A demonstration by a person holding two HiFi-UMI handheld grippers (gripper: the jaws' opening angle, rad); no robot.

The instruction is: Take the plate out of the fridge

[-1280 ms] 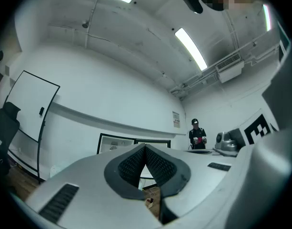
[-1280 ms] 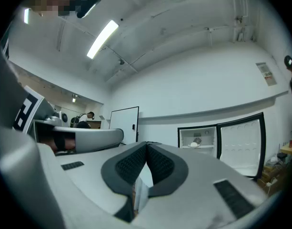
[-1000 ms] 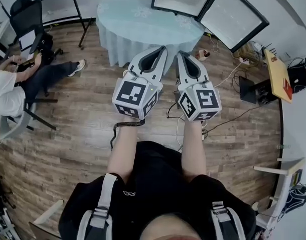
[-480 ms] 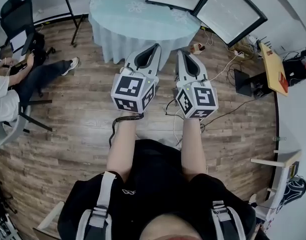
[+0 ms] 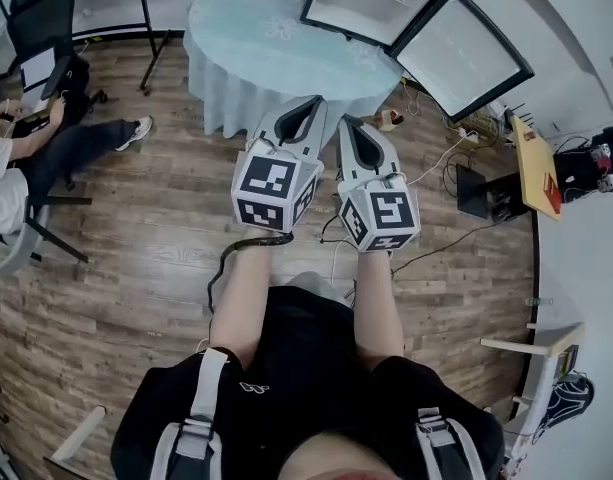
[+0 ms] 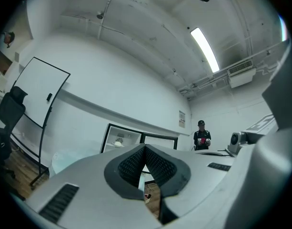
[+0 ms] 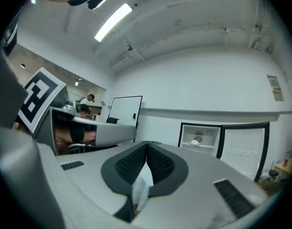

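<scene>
The fridge [image 5: 371, 3] stands open beyond a round table, its door [image 5: 464, 46] swung to the right. A pale plate [image 7: 197, 140] with something on it rests on the upper shelf; the left gripper view also shows the plate [image 6: 118, 144] small and far off. My left gripper [image 5: 319, 99] and right gripper [image 5: 348, 121] are held side by side at waist height, pointing toward the table and fridge. Both are shut with nothing between the pads. In the left gripper view the left gripper [image 6: 145, 147] has its tips meeting, and the right gripper [image 7: 146, 143] looks the same in its own view.
A round table with a pale blue cloth [image 5: 276, 38] stands between me and the fridge. A seated person [image 5: 16, 168] and an office chair [image 5: 46, 23] are at the left. Cables [image 5: 431, 163] lie on the wood floor, with a yellow board [image 5: 534, 163] at the right. Another person [image 6: 201, 137] stands far off.
Both grippers stay shut. The right gripper has drawn closer to the left one, and the view has shifted slightly, with the fridge sitting a little further right.
</scene>
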